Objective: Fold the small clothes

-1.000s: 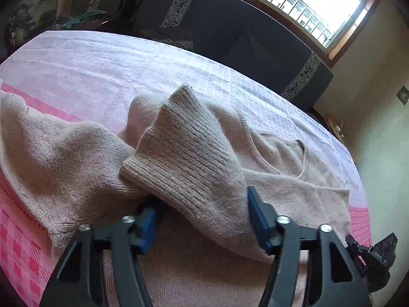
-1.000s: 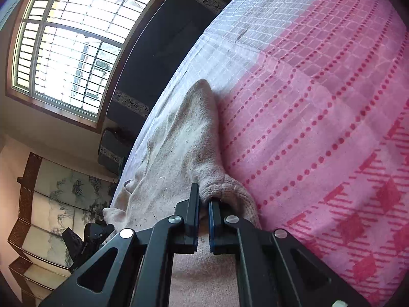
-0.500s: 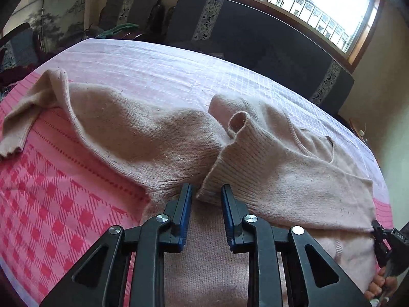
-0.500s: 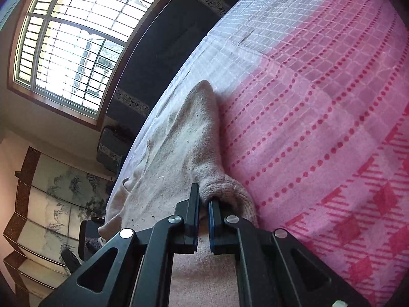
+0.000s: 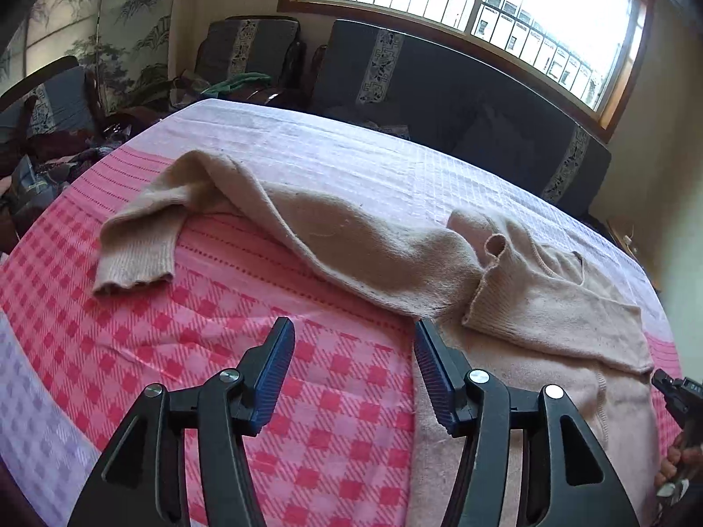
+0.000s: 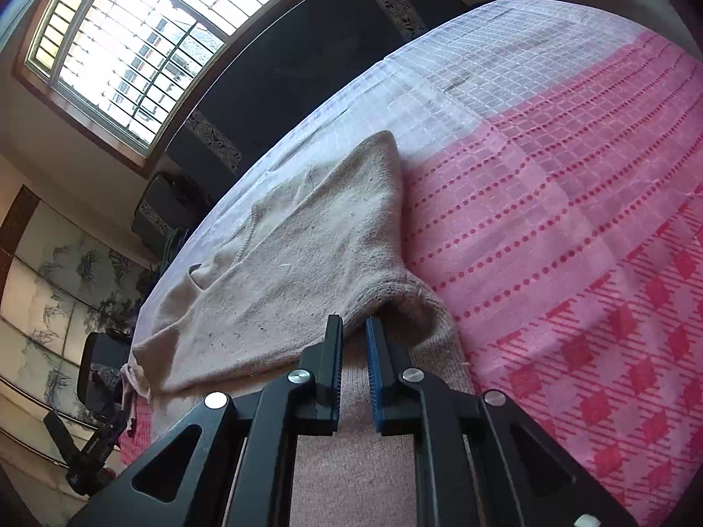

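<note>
A beige knit sweater [image 5: 549,307] lies on the pink bedcover [image 5: 219,373]. One sleeve is folded across its body, and the other sleeve [image 5: 272,224] stretches out to the left, its ribbed cuff [image 5: 132,263] flat on the cover. My left gripper [image 5: 351,338] is open and empty above the cover, short of the sweater. In the right wrist view the sweater [image 6: 285,276] shows with the folded sleeve on top. My right gripper [image 6: 353,325] stands at the sweater's ribbed edge, jaws slightly parted with a narrow gap, holding nothing.
A dark sofa [image 5: 461,101] and chairs stand beyond the bed under a large window [image 5: 483,4]. A painted screen [image 5: 101,35] stands at the left. The other gripper and the hand holding it show at the right edge [image 5: 681,417]. The bedcover [image 6: 571,219] extends right.
My left gripper let go of the folded sleeve, pulled back and swung left, and now stands open. My right gripper has loosened its grip on the sweater edge and drawn back a little.
</note>
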### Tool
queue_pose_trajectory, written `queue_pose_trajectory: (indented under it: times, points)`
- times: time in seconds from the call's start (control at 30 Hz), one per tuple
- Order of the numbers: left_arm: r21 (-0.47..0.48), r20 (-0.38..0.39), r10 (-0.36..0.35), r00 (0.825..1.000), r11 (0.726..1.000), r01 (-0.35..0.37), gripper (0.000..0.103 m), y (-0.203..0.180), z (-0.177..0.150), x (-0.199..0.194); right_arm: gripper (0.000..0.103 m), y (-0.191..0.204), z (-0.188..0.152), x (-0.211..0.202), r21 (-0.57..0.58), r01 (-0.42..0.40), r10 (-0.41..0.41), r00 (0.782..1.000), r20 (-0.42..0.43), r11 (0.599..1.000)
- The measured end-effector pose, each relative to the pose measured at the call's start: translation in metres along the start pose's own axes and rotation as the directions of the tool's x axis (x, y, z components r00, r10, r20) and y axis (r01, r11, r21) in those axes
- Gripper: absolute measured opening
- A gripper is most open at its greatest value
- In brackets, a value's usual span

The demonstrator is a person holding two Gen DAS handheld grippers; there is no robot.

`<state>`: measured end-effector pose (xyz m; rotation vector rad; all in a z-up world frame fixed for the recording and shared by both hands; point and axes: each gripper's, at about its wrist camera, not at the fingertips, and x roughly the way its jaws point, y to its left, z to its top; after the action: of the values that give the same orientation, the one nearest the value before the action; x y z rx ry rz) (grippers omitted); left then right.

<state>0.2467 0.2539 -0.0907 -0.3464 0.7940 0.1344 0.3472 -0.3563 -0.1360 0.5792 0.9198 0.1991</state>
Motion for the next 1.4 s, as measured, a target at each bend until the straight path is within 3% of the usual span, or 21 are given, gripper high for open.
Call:
queue_pose_trajectory:
  times: [0.13, 0.27, 0.33, 0.43, 0.47, 0.53, 0.63, 0.8, 0.87, 0.93, 1.0, 1.03, 1.13, 1.2, 1.23, 1.3, 1.33, 1.4]
  points:
    - [-0.185, -0.002, -0.065, 0.998, 0.981, 0.063, 0.057, 0.07, 0.027, -0.008, 0.013, 0.029, -0.028, -0.019, -0.087, -0.081, 0.079, 0.997, -0.02, 0.993]
    - [-0.309, -0.025, -0.134, 0.991, 0.943, 0.12, 0.057, 0.108, 0.061, 0.008, 0.013, 0.055, -0.06, -0.017, -0.166, -0.106, 0.093, 0.992, -0.086, 0.98]
    - [-0.344, -0.034, -0.168, 0.985, 0.927, 0.147, 0.057, 0.118, 0.081, 0.018, 0.013, 0.063, -0.074, -0.014, -0.192, -0.113, 0.092, 0.989, -0.113, 0.975]
    - [-0.336, -0.117, -0.227, 0.967, 0.925, 0.176, 0.057, 0.116, 0.113, 0.043, 0.013, 0.072, -0.086, -0.005, -0.207, -0.121, 0.092, 0.985, -0.145, 0.971]
    - [-0.32, -0.156, -0.217, 0.964, 0.934, 0.159, 0.057, 0.114, 0.124, 0.052, 0.013, 0.074, -0.089, -0.001, -0.208, -0.115, 0.084, 0.984, -0.155, 0.971]
    - [-0.272, -0.281, -0.124, 0.952, 0.961, 0.045, 0.057, 0.109, 0.144, 0.074, 0.013, 0.076, -0.093, 0.007, -0.201, -0.112, 0.077, 0.981, -0.176, 0.973]
    - [-0.258, -0.403, -0.055, 0.914, 0.965, -0.056, 0.057, 0.112, 0.163, 0.098, 0.013, 0.079, -0.096, 0.016, -0.205, -0.11, 0.07, 0.979, -0.194, 0.973]
    - [-0.238, -0.472, -0.006, 0.882, 0.964, -0.121, 0.058, 0.108, 0.184, 0.126, 0.013, 0.086, -0.104, 0.025, -0.228, -0.12, 0.074, 0.977, -0.201, 0.966]
    - [-0.205, -0.514, 0.058, 0.856, 0.96, -0.189, 0.06, 0.105, 0.183, 0.14, 0.013, 0.089, -0.105, 0.026, -0.234, -0.128, 0.08, 0.976, -0.204, 0.964]
    - [-0.22, -0.543, 0.057, 0.838, 0.953, -0.207, 0.059, 0.105, 0.173, 0.151, 0.013, 0.092, -0.106, 0.026, -0.24, -0.132, 0.083, 0.975, -0.207, 0.962]
    - [-0.263, -0.536, 0.037, 0.843, 0.942, -0.208, 0.023, 0.112, 0.163, 0.155, 0.013, 0.094, -0.106, 0.027, -0.249, -0.134, 0.082, 0.974, -0.21, 0.959]
    - [-0.263, -0.526, 0.047, 0.849, 0.941, -0.215, 0.01, 0.114, 0.158, 0.153, 0.013, 0.094, -0.106, 0.027, -0.253, -0.134, 0.082, 0.975, -0.207, 0.958]
    - [-0.264, -0.39, 0.086, 0.917, 0.943, -0.201, 0.009, 0.112, 0.156, 0.126, 0.013, 0.093, -0.106, 0.027, -0.252, -0.144, 0.092, 0.974, -0.208, 0.957]
    - [-0.27, -0.247, 0.082, 0.966, 0.951, -0.15, 0.009, 0.098, 0.162, 0.094, 0.013, 0.09, -0.105, 0.027, -0.238, -0.159, 0.109, 0.972, -0.209, 0.958]
    - [-0.246, -0.172, 0.09, 0.981, 0.96, -0.131, 0.009, 0.084, 0.166, 0.075, 0.013, 0.088, -0.104, 0.027, -0.227, -0.169, 0.122, 0.97, -0.211, 0.959]
    - [-0.115, -0.043, 0.105, 0.994, 0.987, -0.11, 0.009, 0.036, 0.174, 0.04, 0.013, 0.083, -0.102, 0.028, -0.193, -0.187, 0.145, 0.966, -0.214, 0.963]
    - [-0.033, 0.035, 0.079, 0.996, 0.996, -0.077, 0.009, 0.005, 0.173, 0.021, 0.013, 0.081, -0.101, 0.027, -0.181, -0.193, 0.153, 0.965, -0.213, 0.964]
    - [0.186, 0.176, 0.018, 0.984, 0.981, -0.052, 0.009, -0.068, 0.158, -0.016, 0.013, 0.077, -0.099, 0.026, -0.161, -0.197, 0.162, 0.965, -0.205, 0.967]
